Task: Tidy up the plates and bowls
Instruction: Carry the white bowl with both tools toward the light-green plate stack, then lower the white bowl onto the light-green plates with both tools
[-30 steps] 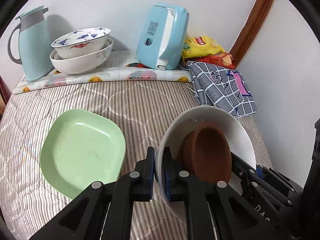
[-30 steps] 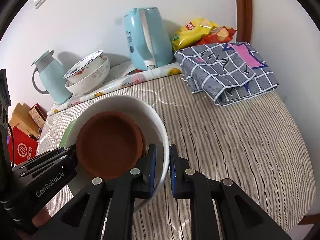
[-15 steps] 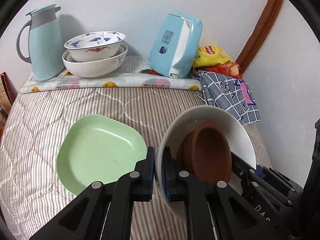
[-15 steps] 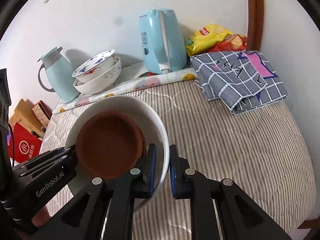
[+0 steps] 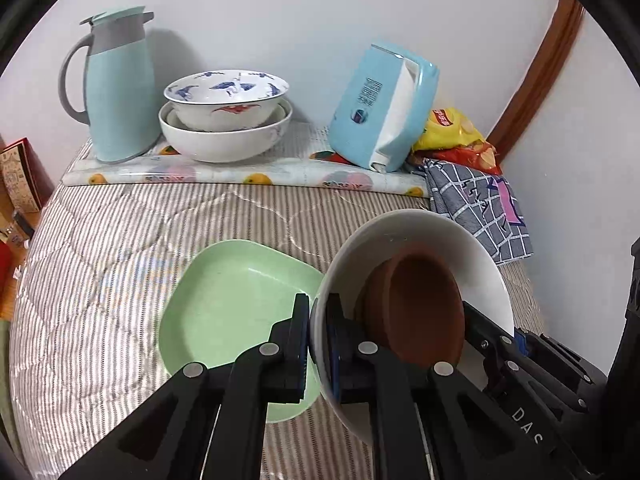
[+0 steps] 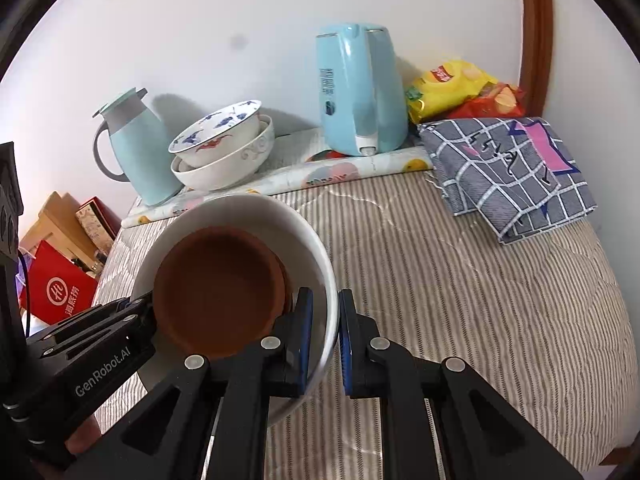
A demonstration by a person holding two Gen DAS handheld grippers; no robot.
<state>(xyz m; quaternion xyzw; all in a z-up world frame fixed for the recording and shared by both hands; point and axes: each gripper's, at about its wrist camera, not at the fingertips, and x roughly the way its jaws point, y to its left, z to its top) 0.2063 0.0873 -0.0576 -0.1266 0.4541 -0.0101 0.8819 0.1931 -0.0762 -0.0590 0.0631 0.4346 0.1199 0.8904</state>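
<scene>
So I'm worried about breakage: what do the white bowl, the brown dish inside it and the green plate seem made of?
White bowl: glossy, thin rim, likely glazed ceramic. Brown dish: matte, earthy, perhaps unglazed clay or plastic. Green plate: dull pastel sheen, probably plastic or melamine.

Both wrist cams close, angled down; shared: white bowl (image 5: 420,240), back wall.
</scene>
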